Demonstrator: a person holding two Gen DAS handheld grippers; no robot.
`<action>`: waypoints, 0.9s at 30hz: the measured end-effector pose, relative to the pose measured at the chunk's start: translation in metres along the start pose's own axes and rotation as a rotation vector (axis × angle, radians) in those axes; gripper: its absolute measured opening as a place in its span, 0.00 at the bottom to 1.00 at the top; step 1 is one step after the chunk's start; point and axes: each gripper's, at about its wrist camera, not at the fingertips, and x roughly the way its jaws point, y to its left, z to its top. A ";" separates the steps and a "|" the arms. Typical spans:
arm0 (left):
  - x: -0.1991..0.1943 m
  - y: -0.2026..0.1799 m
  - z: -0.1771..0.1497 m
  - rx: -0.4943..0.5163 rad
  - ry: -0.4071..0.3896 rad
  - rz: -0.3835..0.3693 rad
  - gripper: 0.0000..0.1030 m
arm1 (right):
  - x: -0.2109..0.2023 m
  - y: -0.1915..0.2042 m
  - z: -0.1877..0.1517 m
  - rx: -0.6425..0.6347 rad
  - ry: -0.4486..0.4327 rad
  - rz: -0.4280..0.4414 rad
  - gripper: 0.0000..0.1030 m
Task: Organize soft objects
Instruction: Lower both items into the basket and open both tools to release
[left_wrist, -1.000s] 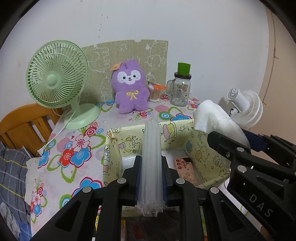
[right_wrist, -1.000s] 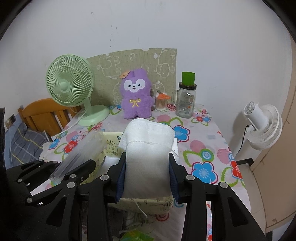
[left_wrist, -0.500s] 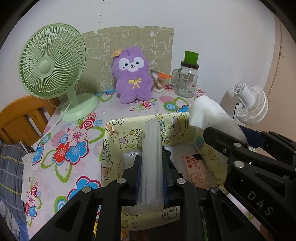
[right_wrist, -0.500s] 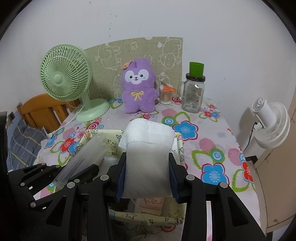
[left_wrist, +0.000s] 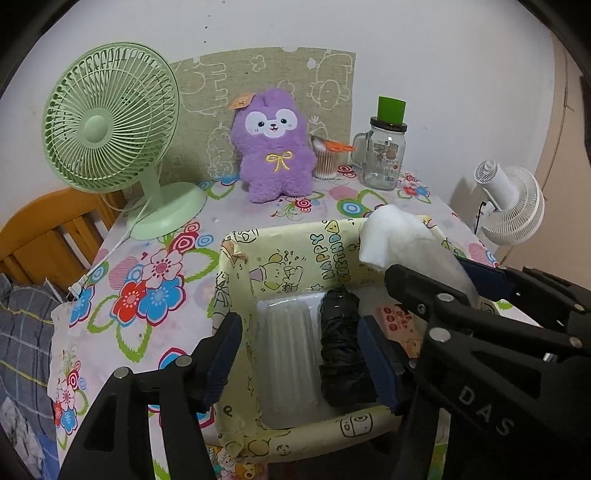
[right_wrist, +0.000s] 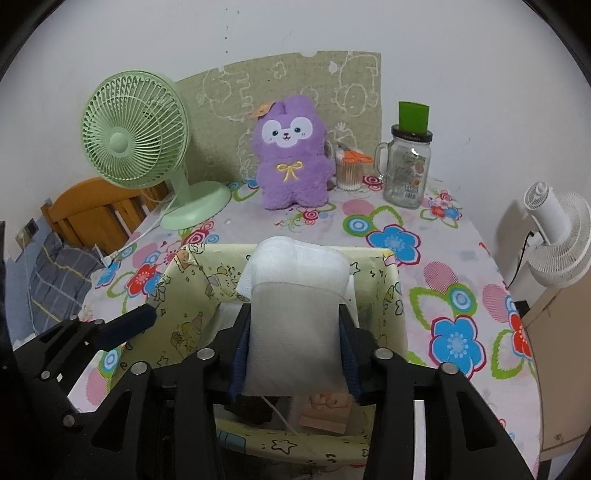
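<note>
A yellow cartoon-print box (left_wrist: 295, 254) stands on the flowered tablecloth. Inside it lie a clear plastic pack (left_wrist: 288, 354) and a black roll (left_wrist: 340, 350) side by side. Above them my left gripper (left_wrist: 298, 325) is opening, and its pads touch neither. My right gripper (right_wrist: 293, 314) holds a white padded pack (right_wrist: 299, 266) over the box (right_wrist: 391, 295); its jaws are starting to open, but the pads still press on the pack's sides. From the left wrist view the same pack (left_wrist: 399, 236) sticks up at the box's right wall. A purple plush (left_wrist: 273, 147) sits at the back.
A green desk fan (left_wrist: 110, 122) stands at the back left. A glass jar with a green lid (left_wrist: 384, 155) and a cotton-swab cup (left_wrist: 327, 158) are beside the plush. A white fan (left_wrist: 513, 199) is off the table's right edge, wooden furniture (left_wrist: 48, 221) to the left.
My left gripper has opened and let go of the clear pack, which now lies in the box beside the black roll. The right gripper has sunk closer over the box with the white pack.
</note>
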 end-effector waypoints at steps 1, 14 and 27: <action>-0.001 0.000 -0.001 0.001 -0.002 0.002 0.68 | 0.001 0.000 0.000 0.004 0.003 0.001 0.47; -0.024 0.000 -0.010 0.000 -0.035 0.000 0.83 | -0.013 -0.001 -0.009 0.021 0.006 -0.031 0.82; -0.054 -0.008 -0.026 0.004 -0.062 -0.014 0.94 | -0.048 -0.001 -0.024 0.020 -0.020 -0.066 0.83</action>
